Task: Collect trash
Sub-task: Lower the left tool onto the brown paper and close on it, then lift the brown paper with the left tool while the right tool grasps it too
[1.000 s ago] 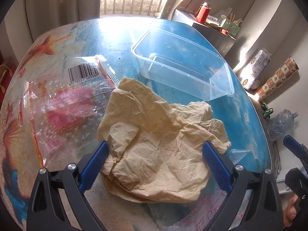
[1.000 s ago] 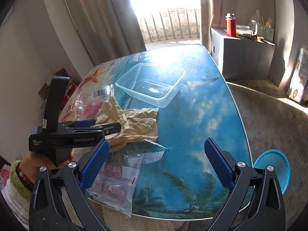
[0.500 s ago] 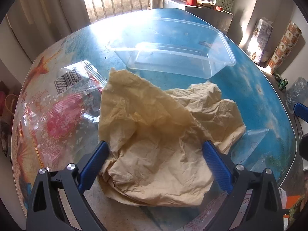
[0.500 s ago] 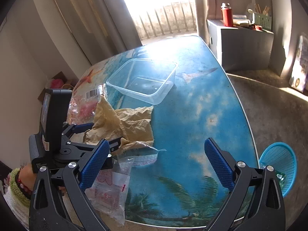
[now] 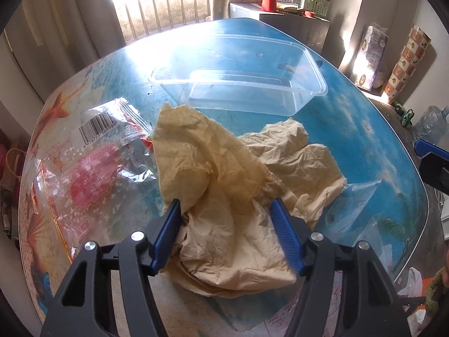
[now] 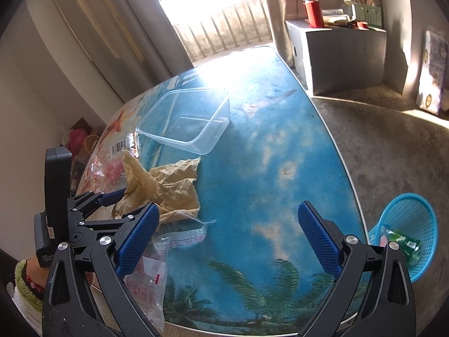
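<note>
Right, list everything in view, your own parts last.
crumpled paper: one, tan, table middle, between the closing left jaws
clear plastic container: one, transparent, beyond the paper
barcoded wrapper: one, clear and pink, left of the paper
small plastic bags: two, clear, near table edge
table: one, blue beach print
mesh basket: one, blue, floor, holds a green bottle
red flask: one, on the cabinet
left hand-held gripper: jaws have just been closing on the paper
right hand-held gripper: open
</note>
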A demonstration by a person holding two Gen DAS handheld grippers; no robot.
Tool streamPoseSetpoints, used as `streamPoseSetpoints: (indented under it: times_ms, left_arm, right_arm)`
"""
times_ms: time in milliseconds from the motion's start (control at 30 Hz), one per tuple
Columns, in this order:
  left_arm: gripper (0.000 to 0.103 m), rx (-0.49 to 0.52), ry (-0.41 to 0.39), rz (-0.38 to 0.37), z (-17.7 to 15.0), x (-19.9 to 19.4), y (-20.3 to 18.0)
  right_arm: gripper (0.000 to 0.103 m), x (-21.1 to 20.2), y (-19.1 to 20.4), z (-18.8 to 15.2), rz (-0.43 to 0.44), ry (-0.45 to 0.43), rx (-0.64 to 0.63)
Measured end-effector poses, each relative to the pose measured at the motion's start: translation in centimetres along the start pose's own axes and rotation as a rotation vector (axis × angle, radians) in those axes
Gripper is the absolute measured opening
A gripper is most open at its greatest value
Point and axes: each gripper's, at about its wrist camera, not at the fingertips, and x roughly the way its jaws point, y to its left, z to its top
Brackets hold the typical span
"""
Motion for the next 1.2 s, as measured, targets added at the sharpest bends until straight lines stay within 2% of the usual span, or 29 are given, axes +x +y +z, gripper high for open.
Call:
streamPoseSetpoints:
  times_ms: [267, 367, 533, 667, 800, 967, 1033, 1200]
  left_arm:
    - [0.023, 0.056, -0.006, -0.014, -0.1, -0.6, -1.8]
    - [0.017, 0.069, -0.014, -0.01, -0.1, -0.7, -2.2]
    - [0.012, 0.062, -0.041, 0.003, -0.2, -1.2, -2.1]
    - [0.011, 0.051, -0.106, 0.042, -0.3, -3.5, -1.1]
    - [0.011, 0.081, -0.184, 0.151, -1.7, -6.9, -0.1]
    - [0.011, 0.136, -0.182, 0.326, -5.4, -8.6, 1.6]
    - [0.011, 0.142, -0.159, 0.372, -7.3, -8.4, 2.5]
    - [0.012, 0.108, -0.115, 0.408, -10.6, -7.3, 3.2]
  right_arm:
    - [0.095, -0.8, -0.6, -0.3, -0.003, -0.01, 0.015]
    - [0.095, -1.2, -0.8, -0.4, -0.008, -0.015, 0.019]
    - [0.095, -1.8, -1.1, -0.6, -0.016, -0.024, 0.024]
    - [0.095, -2.2, -1.2, -0.7, -0.021, -0.029, 0.028]
    - [0.095, -2.4, -1.0, -0.8, -0.021, -0.035, 0.026]
    - [0.095, -2.2, 0.0, -0.9, -0.006, -0.03, 0.004]
    - [0.095, -2.0, 0.6, -0.9, 0.025, -0.016, -0.003]
    - [0.095, -1.0, 3.5, -0.8, 0.177, 0.044, -0.023]
